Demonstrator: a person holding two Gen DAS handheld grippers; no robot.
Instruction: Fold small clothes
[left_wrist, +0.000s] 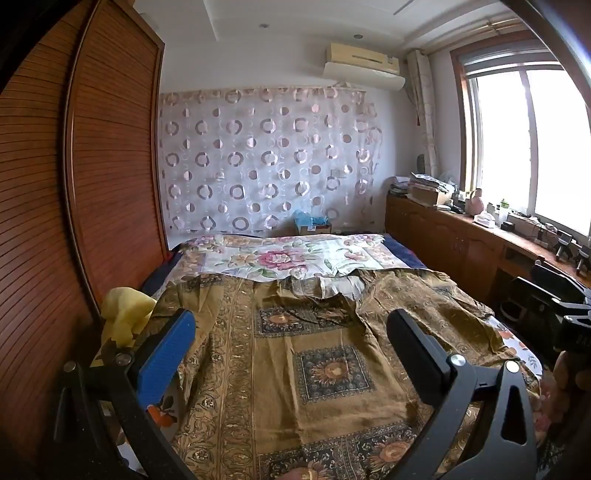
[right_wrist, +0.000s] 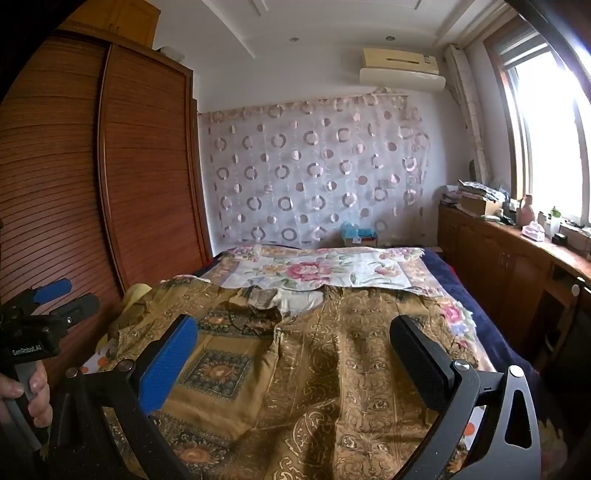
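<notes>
over the near end of the bed (left_wrist: 406, 254), the left claw (left_wrist: 291, 354) hangs spread wide with nothing between its jaws, tilted a little down at the shirt (left_wrist: 317, 354). the right claw (right_wrist: 295, 358) is likewise spread and empty, just above the same cloth.

the shirt, brown with a gold print, lies flat and opened out, collar toward the far floral sheet (left_wrist: 280, 258), sleeves out to the sides. a yellow cloth (left_wrist: 125, 314) sits bunched at the left edge by the wardrobe (left_wrist: 74, 184).

this looks like the start: nothing folded yet. the next move likely calls for each claw to drop to a side edge, pinch the fabric and carry it inward.
</notes>
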